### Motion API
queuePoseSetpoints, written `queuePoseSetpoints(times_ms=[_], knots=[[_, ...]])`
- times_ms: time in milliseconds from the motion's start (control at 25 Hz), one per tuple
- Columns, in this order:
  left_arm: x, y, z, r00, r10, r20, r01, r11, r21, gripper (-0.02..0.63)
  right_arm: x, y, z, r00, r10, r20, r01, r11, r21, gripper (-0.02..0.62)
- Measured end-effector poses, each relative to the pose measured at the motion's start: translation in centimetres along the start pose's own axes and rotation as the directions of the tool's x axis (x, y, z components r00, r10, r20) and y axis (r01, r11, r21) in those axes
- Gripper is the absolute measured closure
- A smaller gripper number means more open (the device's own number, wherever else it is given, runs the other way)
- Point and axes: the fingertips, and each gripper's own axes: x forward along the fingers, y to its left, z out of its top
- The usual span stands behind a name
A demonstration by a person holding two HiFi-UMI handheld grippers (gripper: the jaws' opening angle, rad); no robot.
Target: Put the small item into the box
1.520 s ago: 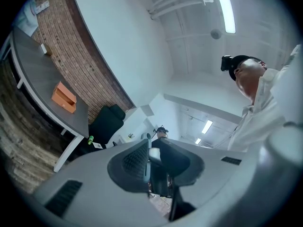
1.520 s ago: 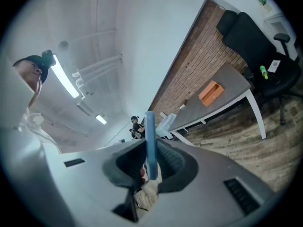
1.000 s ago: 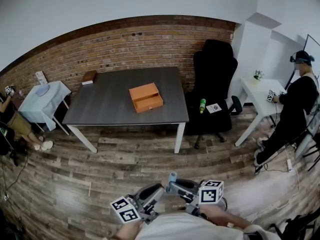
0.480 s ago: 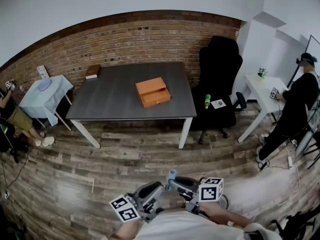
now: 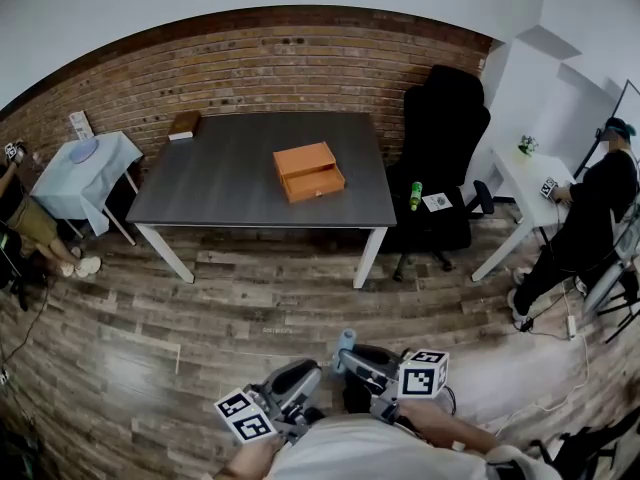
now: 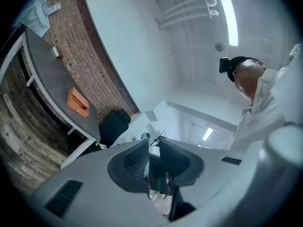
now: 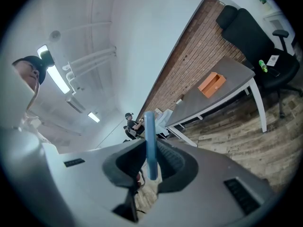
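Orange box [image 5: 310,171] rests on the grey table [image 5: 220,183], toward its right half. Over the last second both have shifted up and to the right in the head view, while the two grippers have dropped lower in the frame. This reads as the approach stage: the person is closing on the table, yet a wide strip of wooden floor [image 5: 250,298] separates the grippers from it, so no placement is under way. The right gripper [image 7: 150,161] is partly closed, its jaws clamped on the blue item [image 7: 149,126], a thin flat piece that stands up between the pads and projects beyond the tips. The grip has not altered during the approach. The left gripper [image 6: 152,161] carries nothing: its jaws stand a narrow gap apart, with only background visible between them. The item is therefore well apart from the box. Remaining work, as judged from this position: reach the table, bring the right gripper over the box, and release the item into it.
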Motion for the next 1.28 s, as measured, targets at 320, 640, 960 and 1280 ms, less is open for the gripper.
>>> queuePoseSetpoints(times_ms=[320, 640, 960, 1280], knots=[[2.5, 2.9, 2.7, 0.997, 0.063, 0.045, -0.065, 0.997, 0.05, 0.529, 2.1, -3.9, 3.8, 1.0, 0.014, -0.027, -0.015, 1.0, -0.015, 0.517], [9.1, 5.8, 5.5, 0.996, 0.071, 0.055, -0.077, 0.992, 0.104, 0.531, 3.6, -7.7, 11.1, 0.998, 0.03, -0.053, -0.034, 0.997, -0.069, 0.517], [14.6, 7.8, 6.6, 0.994, 0.093, 0.057, -0.098, 0.991, 0.094, 0.531, 2.7, -11.9, 15.2, 0.997, 0.023, -0.071, -0.027, 0.998, -0.059, 0.517], [18.1, 9.3, 6.3, 0.994, 0.109, 0.019, -0.11, 0.989, 0.097, 0.534, 2.6, -14.7, 17.5, 0.997, 0.037, -0.072, -0.04, 0.998, -0.041, 0.517]])
